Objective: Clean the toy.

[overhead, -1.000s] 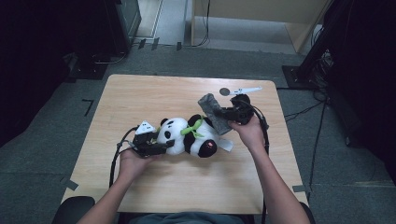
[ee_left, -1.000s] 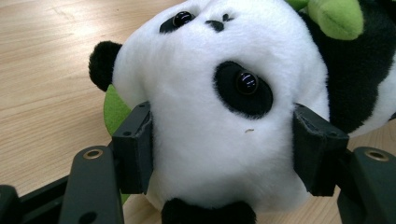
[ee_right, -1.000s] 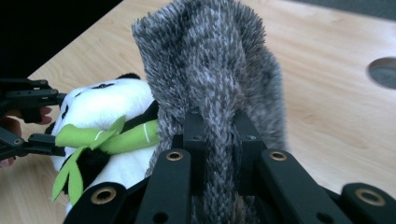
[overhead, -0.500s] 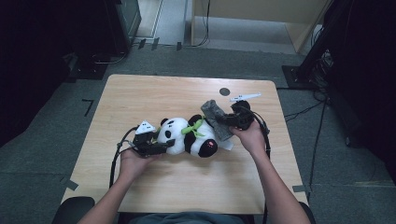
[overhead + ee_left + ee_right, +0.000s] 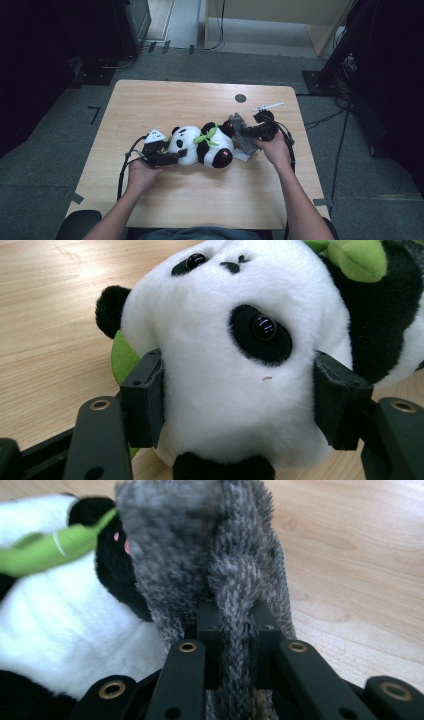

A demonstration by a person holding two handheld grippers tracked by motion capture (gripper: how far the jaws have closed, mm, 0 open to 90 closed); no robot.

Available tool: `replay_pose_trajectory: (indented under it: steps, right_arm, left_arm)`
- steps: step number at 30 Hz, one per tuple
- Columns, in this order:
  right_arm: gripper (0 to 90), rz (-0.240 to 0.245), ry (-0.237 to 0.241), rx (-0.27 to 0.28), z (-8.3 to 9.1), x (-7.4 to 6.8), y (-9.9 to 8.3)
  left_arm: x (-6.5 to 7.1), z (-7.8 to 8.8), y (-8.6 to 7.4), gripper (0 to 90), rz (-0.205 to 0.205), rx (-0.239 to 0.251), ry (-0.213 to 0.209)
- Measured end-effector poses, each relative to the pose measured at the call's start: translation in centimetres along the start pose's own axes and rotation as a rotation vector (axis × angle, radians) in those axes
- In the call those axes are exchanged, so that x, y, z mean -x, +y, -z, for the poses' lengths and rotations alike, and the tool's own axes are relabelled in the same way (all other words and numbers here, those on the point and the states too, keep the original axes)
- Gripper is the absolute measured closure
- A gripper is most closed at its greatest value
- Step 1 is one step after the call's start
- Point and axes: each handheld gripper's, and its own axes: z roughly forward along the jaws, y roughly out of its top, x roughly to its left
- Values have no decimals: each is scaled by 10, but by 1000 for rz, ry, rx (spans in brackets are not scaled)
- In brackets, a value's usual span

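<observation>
1. The panda (image 5: 202, 146) lies at the centre of the high view on the table (image 5: 165, 102), between the two grippers: the left gripper (image 5: 167, 155) is at its head end, left of centre, and the right gripper (image 5: 245, 134) is at its foot end, right of centre

2. The grey knit cloth (image 5: 240, 131) sits just right of the panda's black legs, touching or nearly touching them, in the middle right of the high view

3. The panda's long axis runs left to right across the high view, tilting slightly down to the right; its head points left and its legs right, and a green scarf (image 5: 206, 137) crosses its neck

4. In the left gripper view the panda's face fills the centre, turned so the nose is toward the top of the frame and one eye (image 5: 263, 326) looks out mid-frame

5. The left gripper (image 5: 235, 405) is about half spread, with its two black pads pressed into the white plush on either side of the panda's head

6. The right gripper (image 5: 239, 635) is nearly pressed together, pinching a fold of the cloth (image 5: 200, 545) that stands up above the jaws in the centre of the right gripper view, the panda (image 5: 60, 625) lying at the left of that frame

7. A hand (image 5: 145, 175) holds the left gripper from the lower left; the other hand (image 5: 275, 150) holds the right gripper
</observation>
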Motion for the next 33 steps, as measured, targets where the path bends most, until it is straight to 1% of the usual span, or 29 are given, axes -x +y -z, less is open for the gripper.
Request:
replay_pose_trajectory:
  steps: [2,4,5,7,9,12,14,16,17,20,22,25,27,29,33]
  right_arm:
    - [807,5,4,24,6,-2,3]
    - [807,10,20,56,14,-7,5]
    - [807,8,32,76,18,-9,7]
    - [807,16,76,115,25,-17,11]
    - [807,40,89,128,28,-25,15]
    - [807,94,115,139,30,-42,19]
    - [806,118,135,136,29,-53,21]
    - [806,141,149,122,24,-62,22]
    - [806,154,155,114,21,-65,22]
    - [806,170,175,85,10,-73,20]
    - [806,181,179,60,2,-77,17]
    - [805,186,185,28,-8,-80,14]
    - [803,181,189,22,-12,-78,12]
    - [802,193,187,22,-14,-76,9]
    - [803,193,179,17,-14,-72,4]
  left_arm:
    - [0,0,0,331,-1,0,0]
    - [0,0,0,331,-1,0,2]
    - [0,0,0,331,-2,0,1]
    - [1,0,0,331,-3,0,2]
    - [0,0,0,331,-7,-1,4]
    - [1,0,0,331,-6,-2,3]
    - [1,-1,0,330,-4,0,4]
    - [1,-1,0,329,-3,0,4]
    - [1,-1,0,329,-4,0,5]
    - [1,-1,0,330,-3,0,5]
    - [1,-1,0,330,-3,-1,5]
    - [1,-1,0,332,3,-6,6]
    - [1,-1,0,337,-1,-10,8]
    - [1,-1,0,341,-3,-14,11]
    - [1,-1,1,344,2,-19,10]
